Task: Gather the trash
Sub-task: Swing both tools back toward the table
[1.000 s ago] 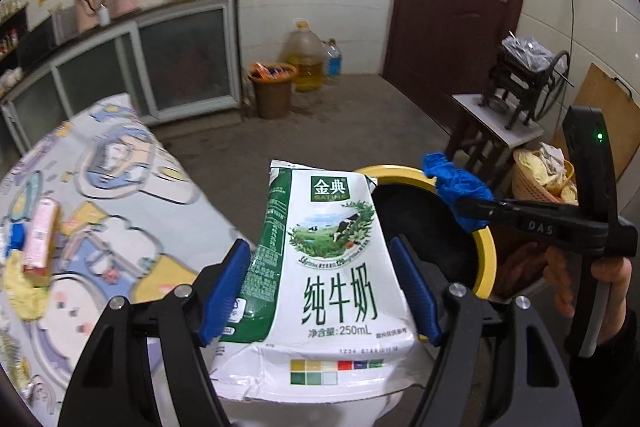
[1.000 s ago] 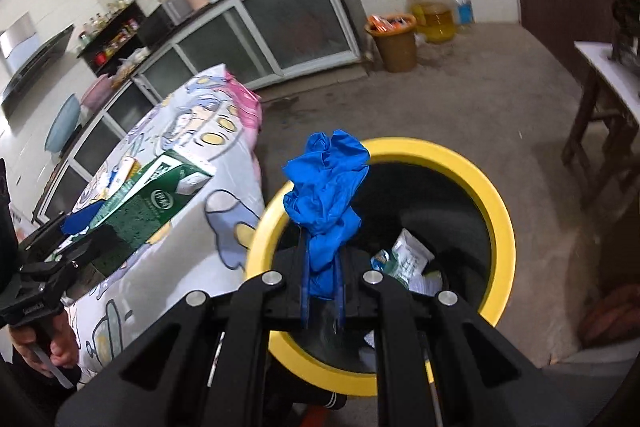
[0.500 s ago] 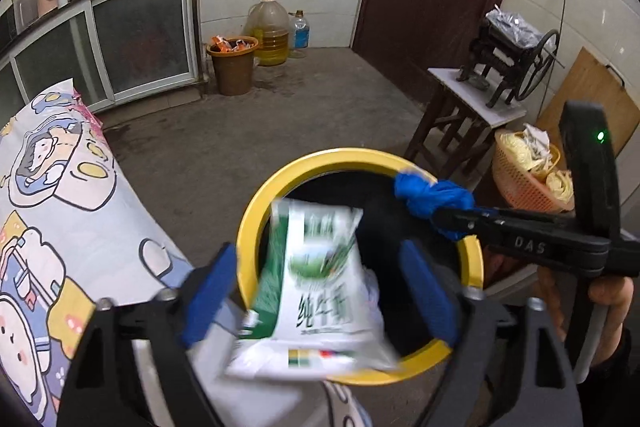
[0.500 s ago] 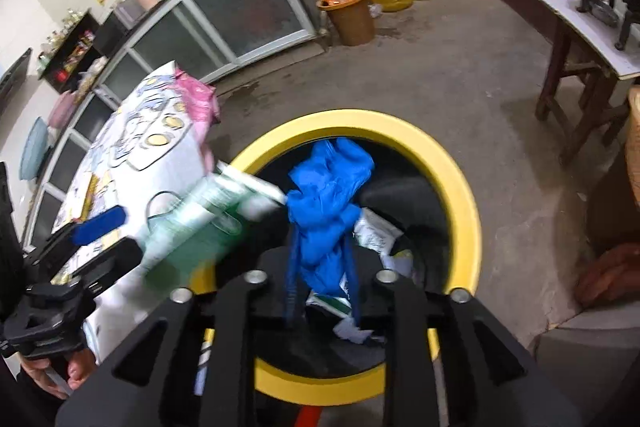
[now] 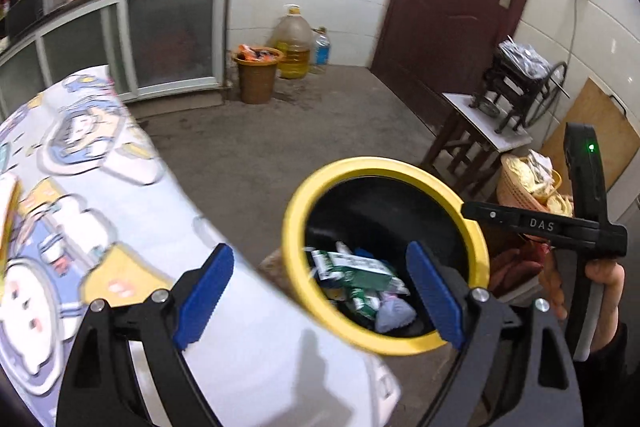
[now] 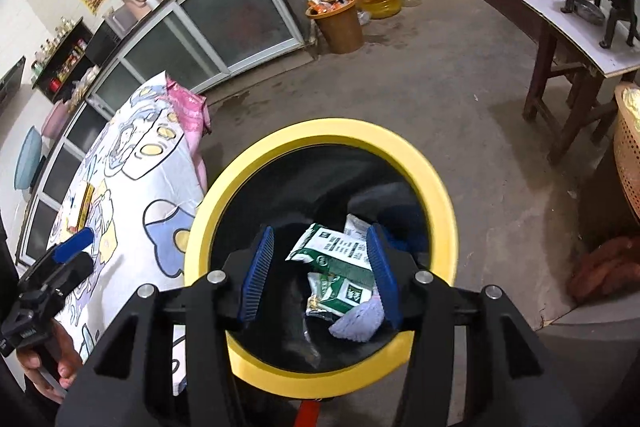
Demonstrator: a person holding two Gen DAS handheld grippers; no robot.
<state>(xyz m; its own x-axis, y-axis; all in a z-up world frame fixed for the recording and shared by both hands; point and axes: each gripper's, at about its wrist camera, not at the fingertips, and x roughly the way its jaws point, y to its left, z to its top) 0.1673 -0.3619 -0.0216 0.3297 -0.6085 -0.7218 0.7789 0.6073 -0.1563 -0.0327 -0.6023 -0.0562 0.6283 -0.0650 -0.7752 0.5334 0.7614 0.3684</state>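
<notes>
Right wrist view looks straight down into the yellow-rimmed bin, with the right claw over its mouth, its jaws just having been opening and nothing between them. The milk cartons lie at the bottom, and a dark blue lump at the back of the bin may be the glove, though it is too dim to be sure.

What is left to collect lies the other way: a small yellow and pink packet rests on the cartoon tablecloth at the left of the frame, its long axis running up and down in the picture. The left claw, in the lower left, is the nearer one, just beside the packet. I judge the next reach is its job.

In the left wrist view the left claw stands wide apart and empty, straddling the cloth edge and the bin rim. The packet is cut off at the left edge there, and the cloth is smeared. Whether more trash lies further along the table cannot be told.
</notes>
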